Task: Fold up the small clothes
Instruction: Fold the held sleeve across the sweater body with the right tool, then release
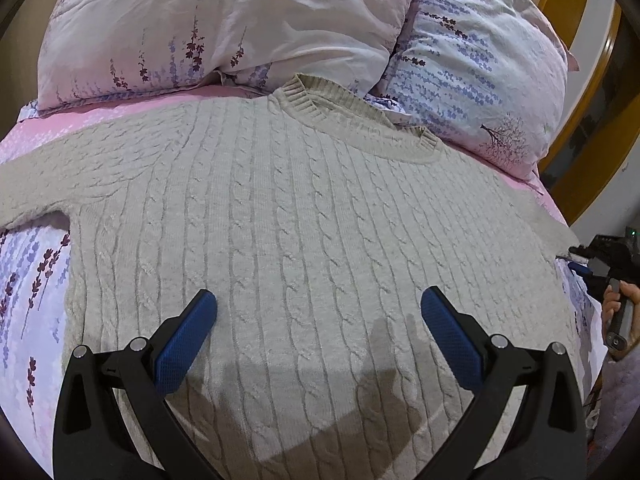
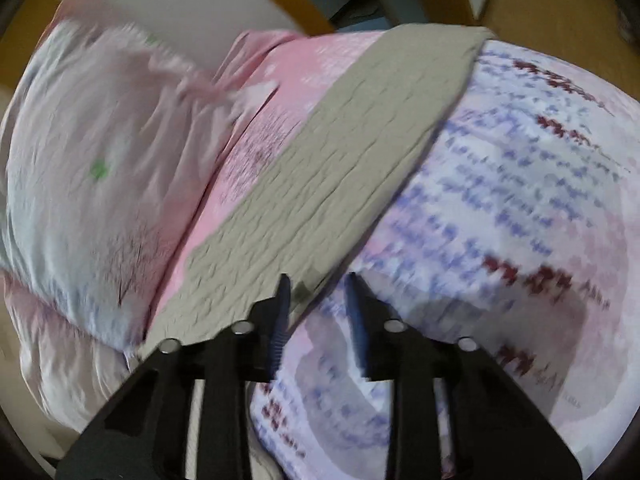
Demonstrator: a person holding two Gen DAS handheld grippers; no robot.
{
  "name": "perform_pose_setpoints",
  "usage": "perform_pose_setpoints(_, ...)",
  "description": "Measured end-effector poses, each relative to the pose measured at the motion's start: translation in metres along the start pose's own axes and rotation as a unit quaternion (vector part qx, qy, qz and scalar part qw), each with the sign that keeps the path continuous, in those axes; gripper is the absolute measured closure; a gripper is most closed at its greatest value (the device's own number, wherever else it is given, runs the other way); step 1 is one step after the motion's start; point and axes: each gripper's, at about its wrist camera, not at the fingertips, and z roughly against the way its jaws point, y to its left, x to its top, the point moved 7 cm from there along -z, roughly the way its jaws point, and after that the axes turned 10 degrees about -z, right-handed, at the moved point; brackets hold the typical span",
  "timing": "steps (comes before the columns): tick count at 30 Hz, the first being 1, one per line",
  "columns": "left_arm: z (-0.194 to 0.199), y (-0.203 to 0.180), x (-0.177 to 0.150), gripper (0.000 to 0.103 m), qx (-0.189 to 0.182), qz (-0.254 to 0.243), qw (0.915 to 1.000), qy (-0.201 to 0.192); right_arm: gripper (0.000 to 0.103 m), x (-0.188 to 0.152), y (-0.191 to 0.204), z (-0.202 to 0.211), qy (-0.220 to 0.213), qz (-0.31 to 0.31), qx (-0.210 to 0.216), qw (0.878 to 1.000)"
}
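A beige cable-knit sweater (image 1: 304, 216) lies flat, front up, on the bed, its collar (image 1: 352, 116) toward the pillows. My left gripper (image 1: 319, 304) hovers over its lower body, jaws wide open and empty. My right gripper (image 2: 316, 284) is at the edge of the sweater's right sleeve (image 2: 352, 152), which runs diagonally away; the jaws stand a little apart and the left finger (image 2: 283, 300) touches the sleeve edge. The right wrist view is blurred. The right gripper also shows at the right edge of the left wrist view (image 1: 604, 260), with a hand on it.
Two floral pillows (image 1: 224, 20) (image 1: 480, 72) lie beyond the collar. The bed has a pink and lavender flower-print sheet (image 2: 520, 200). A wooden headboard frame (image 1: 592, 92) curves at the right. A pillow (image 2: 92, 160) lies left of the sleeve.
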Motion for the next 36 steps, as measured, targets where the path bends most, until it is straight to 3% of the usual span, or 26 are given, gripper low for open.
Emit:
perform_pose_setpoints(9, -0.002, 0.000, 0.000, 0.001, 0.002, -0.002, 1.0000, 0.002, 0.084, 0.064, -0.020, -0.004, -0.072, -0.059, 0.015, 0.996)
perform_pose_setpoints(10, -0.002, 0.000, 0.000, 0.001, 0.003, -0.003, 1.0000, 0.002, 0.086, 0.067, -0.020, -0.005, -0.076, -0.056, 0.011, 0.995)
perform_pose_setpoints(11, -0.002, 0.000, 0.000, 0.001, 0.003, -0.003, 1.0000, 0.002, 0.096, 0.067, -0.015, -0.005, -0.078, -0.041, 0.006, 0.996)
perform_pose_setpoints(13, -0.003, 0.000, -0.001, 0.001, 0.004, -0.004, 1.0000, 0.003, 0.096, 0.061, 0.004, 0.003, -0.092, 0.003, 0.019, 0.996)
perform_pose_setpoints(15, -0.003, 0.000, 0.000, 0.001, 0.004, -0.004, 1.0000, 0.003, 0.096, 0.046, 0.035, 0.020, -0.097, 0.049, 0.067, 0.992)
perform_pose_setpoints(18, -0.002, 0.000, 0.000, 0.001, 0.004, -0.003, 1.0000, 0.003, 0.096, 0.010, 0.082, 0.040, -0.056, 0.094, 0.153, 0.982)
perform_pose_setpoints(21, -0.002, 0.000, 0.000, 0.001, 0.004, -0.003, 1.0000, 0.003, 0.096, -0.042, 0.127, 0.046, -0.001, 0.160, 0.207, 0.965)
perform_pose_setpoints(24, -0.002, 0.000, 0.001, 0.001, 0.002, -0.001, 1.0000, 0.001, 0.096, -0.102, 0.153, 0.033, 0.068, 0.217, 0.223, 0.948)
perform_pose_setpoints(26, -0.002, 0.000, 0.002, 0.001, -0.001, 0.001, 1.0000, -0.001, 0.095, -0.146, 0.157, 0.012, 0.119, 0.255, 0.207, 0.937)
perform_pose_setpoints(28, 0.000, 0.000, 0.001, 0.001, -0.001, 0.003, 1.0000, -0.001, 0.090, -0.186, 0.152, -0.016, 0.159, 0.299, 0.163, 0.927)
perform_pose_setpoints(30, 0.001, 0.000, 0.001, 0.001, -0.002, 0.004, 1.0000, -0.002, 0.074, -0.208, 0.139, -0.029, 0.174, 0.318, 0.127, 0.923)
perform_pose_setpoints(31, 0.002, 0.001, 0.001, 0.001, -0.003, 0.006, 1.0000, -0.003, 0.072, -0.211, 0.135, -0.035, 0.188, 0.308, 0.126, 0.924)
perform_pose_setpoints(35, 0.004, 0.002, 0.001, 0.001, -0.007, 0.009, 0.9999, -0.005, 0.049, -0.172, 0.129, -0.019, 0.151, 0.243, 0.148, 0.947)
perform_pose_setpoints(36, 0.004, 0.002, 0.001, 0.001, -0.007, 0.009, 0.9999, -0.005, 0.048, -0.158, 0.126, -0.015, 0.134, 0.229, 0.146, 0.953)
